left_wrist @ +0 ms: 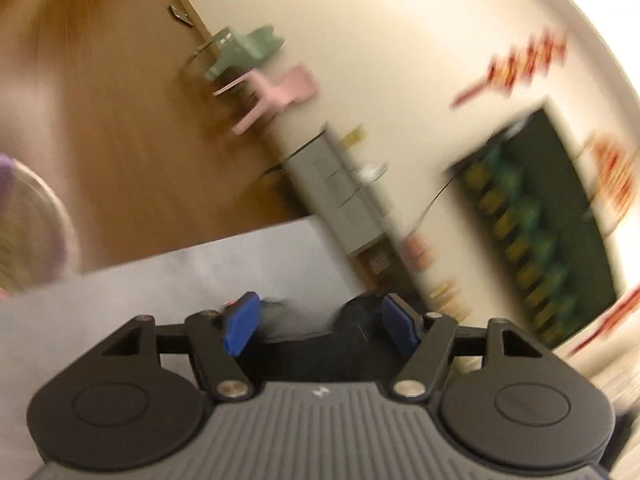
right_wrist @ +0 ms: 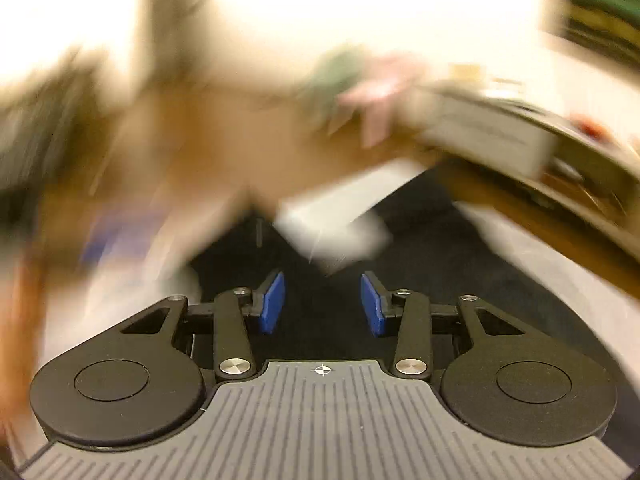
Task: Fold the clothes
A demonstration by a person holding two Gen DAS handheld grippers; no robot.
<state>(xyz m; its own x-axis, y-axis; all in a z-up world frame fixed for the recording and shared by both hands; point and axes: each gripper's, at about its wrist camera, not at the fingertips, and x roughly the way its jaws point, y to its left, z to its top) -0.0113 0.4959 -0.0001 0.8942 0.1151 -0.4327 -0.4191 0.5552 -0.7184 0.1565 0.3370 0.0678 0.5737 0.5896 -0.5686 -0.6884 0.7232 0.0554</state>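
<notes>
Both views are smeared by motion. In the left wrist view my left gripper [left_wrist: 320, 326] is open, its blue pads [left_wrist: 240, 328] wide apart. A dark lump, seemingly black cloth [left_wrist: 354, 318], sits between them against the right pad, over a pale grey table top [left_wrist: 160, 280]. In the right wrist view my right gripper [right_wrist: 323, 304] is open above a black garment [right_wrist: 432, 248] spread on a light surface. Nothing is between its blue pads [right_wrist: 275, 303]. A blurred white patch [right_wrist: 336, 224] lies just ahead of the fingers; I cannot tell what it is.
Beyond the table is a brown wooden floor [left_wrist: 132, 128] with a small green chair [left_wrist: 244, 50] and a pink chair [left_wrist: 280, 90] by a cream wall. A grey cabinet [left_wrist: 340, 200] and a dark board [left_wrist: 540, 232] stand along that wall.
</notes>
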